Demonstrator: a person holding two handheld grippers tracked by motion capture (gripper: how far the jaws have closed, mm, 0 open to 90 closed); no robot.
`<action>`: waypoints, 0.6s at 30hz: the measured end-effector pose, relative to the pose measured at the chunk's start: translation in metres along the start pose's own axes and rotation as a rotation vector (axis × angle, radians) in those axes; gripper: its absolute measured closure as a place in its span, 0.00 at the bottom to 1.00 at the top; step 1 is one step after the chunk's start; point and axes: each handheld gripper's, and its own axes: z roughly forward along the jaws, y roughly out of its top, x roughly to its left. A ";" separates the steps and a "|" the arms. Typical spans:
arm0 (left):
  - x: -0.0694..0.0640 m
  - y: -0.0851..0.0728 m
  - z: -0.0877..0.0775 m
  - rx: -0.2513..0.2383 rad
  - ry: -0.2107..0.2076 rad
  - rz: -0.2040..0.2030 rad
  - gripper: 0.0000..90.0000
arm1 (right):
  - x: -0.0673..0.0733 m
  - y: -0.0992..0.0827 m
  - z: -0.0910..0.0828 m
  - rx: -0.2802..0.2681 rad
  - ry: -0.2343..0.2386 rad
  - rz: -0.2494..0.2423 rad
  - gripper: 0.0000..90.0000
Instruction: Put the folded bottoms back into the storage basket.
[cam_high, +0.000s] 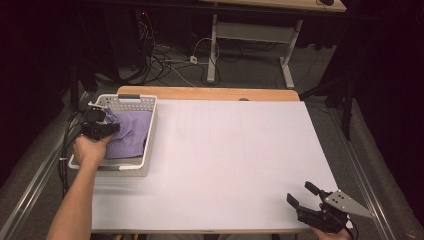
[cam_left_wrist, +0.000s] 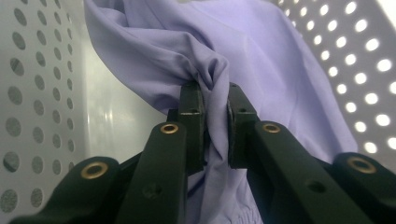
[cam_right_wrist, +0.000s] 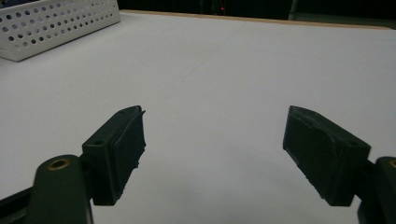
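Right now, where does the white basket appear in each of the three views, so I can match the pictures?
High view: the basket sits at the table's left edge, with the purple cloth inside.
Left gripper view: its perforated walls stand on both sides, around the cloth that the left gripper pinches.
Right gripper view: its corner is at the upper left, far beyond the open jaws.
Shared landmark: the wall's round holes.
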 end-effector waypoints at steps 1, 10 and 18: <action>0.000 -0.001 0.001 0.004 0.001 -0.003 0.85 | 0.000 0.000 0.000 0.000 0.001 -0.002 0.24; 0.005 -0.002 0.011 0.034 0.025 -0.024 0.75 | 0.000 0.000 0.001 0.004 0.001 0.000 0.24; 0.002 -0.001 0.003 -0.016 0.047 -0.013 0.52 | 0.000 0.000 0.001 0.002 0.001 -0.002 0.24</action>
